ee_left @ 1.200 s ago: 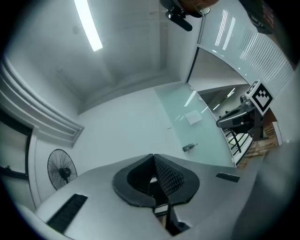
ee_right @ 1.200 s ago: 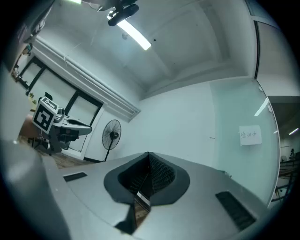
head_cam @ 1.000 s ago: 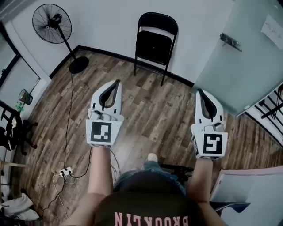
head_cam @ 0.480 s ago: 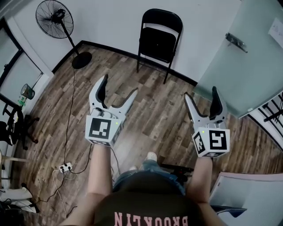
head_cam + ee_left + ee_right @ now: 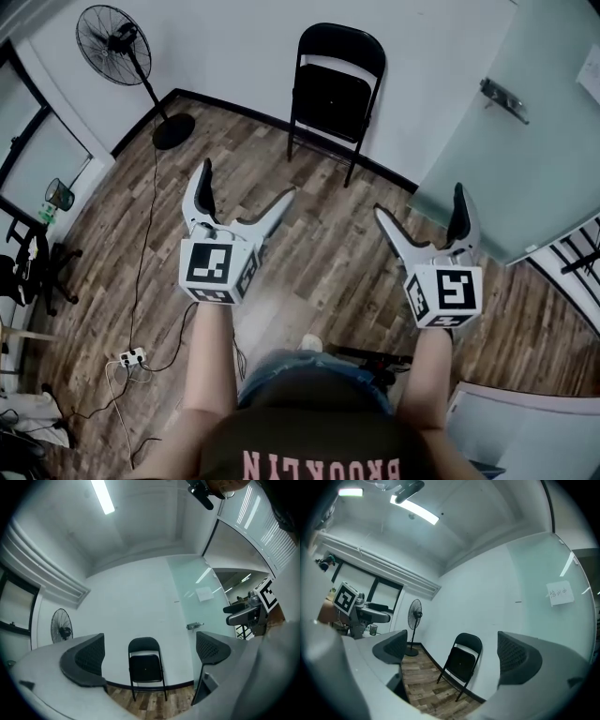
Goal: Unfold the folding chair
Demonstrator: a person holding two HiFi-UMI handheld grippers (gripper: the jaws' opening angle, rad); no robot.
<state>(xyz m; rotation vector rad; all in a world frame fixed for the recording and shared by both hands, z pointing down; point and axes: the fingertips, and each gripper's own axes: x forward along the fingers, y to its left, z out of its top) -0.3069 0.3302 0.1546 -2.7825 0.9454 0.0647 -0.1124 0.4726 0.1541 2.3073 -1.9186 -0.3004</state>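
Black chair: the folding chair (image 5: pixel 335 89) stands on its legs right against the white wall (image 5: pixel 234 56), seat flipped up flat against the backrest, so not unfolded yet imo
Long axis: upright, backrest on top, feet on the wood floor (image 5: pixel 319 244)
Left tongs: the left tongs (image 5: pixel 247 183) have their jaws spreading apart right now, already wide, nothing between them but air
Right tongs: same deal for the right tongs (image 5: pixel 419 200), jaws opening, wide, holding nothing
Which way: the chair is straight ahead of the person, across a stretch of floor and well apart from both tongs; from the head view it sits between the 2 of them
Who's nearer: honestly about even. The left gripper view has the chair dead centre between its jaws, the right gripper view has it a bit toward the left jaw, so the left one looks better lined up
Neighbours: standing fan (image 5: pixel 111 47) off to the chair's left, glass door (image 5: pixel 506 141) to its right, neither touching it
Next move, my guess: close the gap first, then 1 pair on the backrest and the other pushing the seat's front edge down
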